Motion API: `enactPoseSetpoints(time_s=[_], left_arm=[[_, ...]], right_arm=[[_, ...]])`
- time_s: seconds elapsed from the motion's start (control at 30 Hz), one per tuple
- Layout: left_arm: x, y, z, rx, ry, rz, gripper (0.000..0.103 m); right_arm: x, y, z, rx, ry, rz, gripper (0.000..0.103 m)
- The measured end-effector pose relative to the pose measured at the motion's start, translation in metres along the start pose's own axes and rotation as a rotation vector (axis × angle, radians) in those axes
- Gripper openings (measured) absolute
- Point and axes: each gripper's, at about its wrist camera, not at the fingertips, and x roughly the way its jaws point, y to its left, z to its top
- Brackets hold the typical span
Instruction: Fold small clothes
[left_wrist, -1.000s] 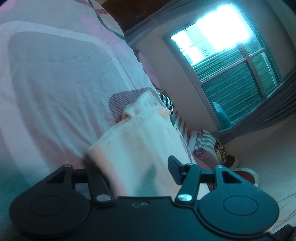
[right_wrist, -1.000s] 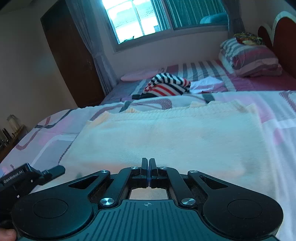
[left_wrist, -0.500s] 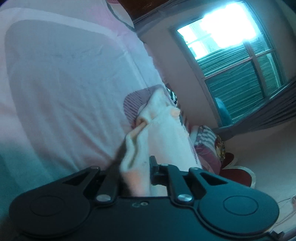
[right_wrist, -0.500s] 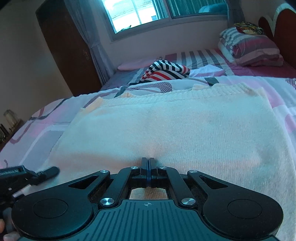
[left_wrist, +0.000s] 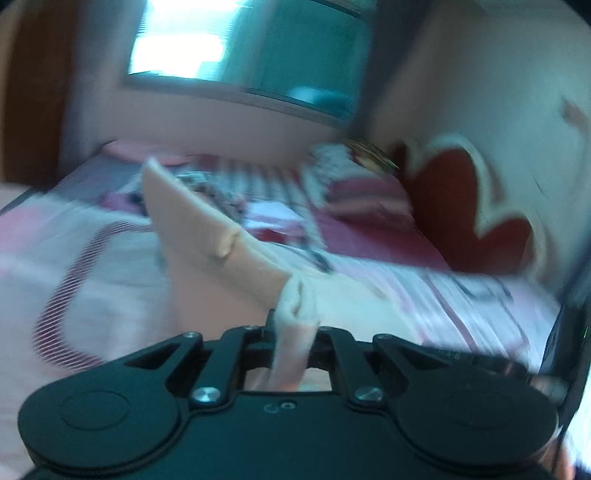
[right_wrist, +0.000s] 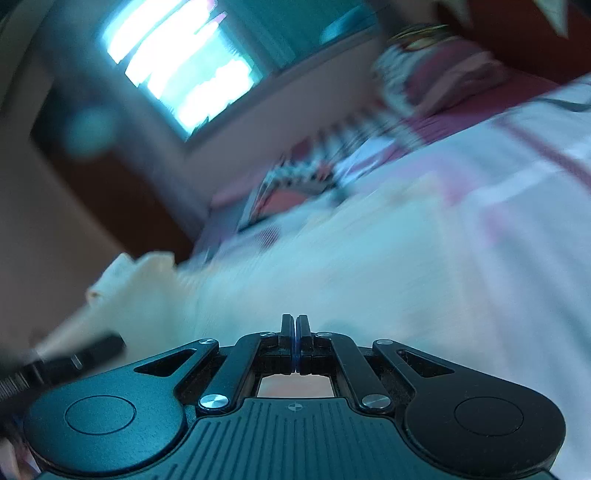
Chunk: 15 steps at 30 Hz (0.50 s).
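Left gripper (left_wrist: 293, 325) jaws clamped on bunched cream cloth (left_wrist: 207, 236) lifted mid-frame above the bed (left_wrist: 92, 266); right gripper (right_wrist: 295, 328) jaws pressed together, low at the cloth's near edge.

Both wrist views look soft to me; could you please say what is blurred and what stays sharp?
Left wrist view: bed and window smeared, left gripper and pinched cloth fairly crisp. Right wrist view: cloth, window streaked and glaring, right gripper sharp.
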Motion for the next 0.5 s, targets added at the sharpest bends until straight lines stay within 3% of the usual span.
enactPoseSetpoints(time_s=[0.1, 0.17, 0.2, 0.3, 0.33, 0.37, 0.4, 0.43, 0.5], left_arm=[[0.019, -0.045, -0.009, 0.092, 0.044, -0.04, 0.006], [0.038, -0.07, -0.023, 0.118, 0.117, -0.087, 0.009], [0.048, -0.079, -0.031, 0.132, 0.162, -0.113, 0.013], [0.061, -0.099, -0.051, 0.16, 0.262, -0.159, 0.038], [0.053, -0.098, -0.053, 0.172, 0.245, -0.173, 0.051], [0.042, -0.095, -0.05, 0.176, 0.212, -0.175, 0.064], [0.032, -0.086, -0.045, 0.17, 0.184, -0.174, 0.068], [0.024, -0.077, -0.039, 0.155, 0.147, -0.172, 0.073], [0.013, -0.05, -0.023, 0.106, 0.069, -0.129, 0.074]], right_arm=[[-0.032, -0.032, 0.018, 0.067, -0.047, -0.001, 0.0], [-0.052, -0.05, 0.025, 0.089, -0.064, -0.021, 0.0], [-0.059, -0.056, 0.028, 0.093, -0.067, -0.021, 0.0], [-0.075, -0.068, 0.032, 0.092, -0.056, -0.023, 0.0], [-0.078, -0.07, 0.033, 0.092, -0.053, -0.02, 0.008], [-0.081, -0.069, 0.035, 0.091, -0.053, -0.021, 0.032], [-0.083, -0.069, 0.036, 0.087, -0.057, -0.017, 0.046], [-0.086, -0.068, 0.034, 0.082, -0.067, -0.006, 0.052], [-0.082, -0.062, 0.033, 0.068, -0.063, 0.033, 0.052]])
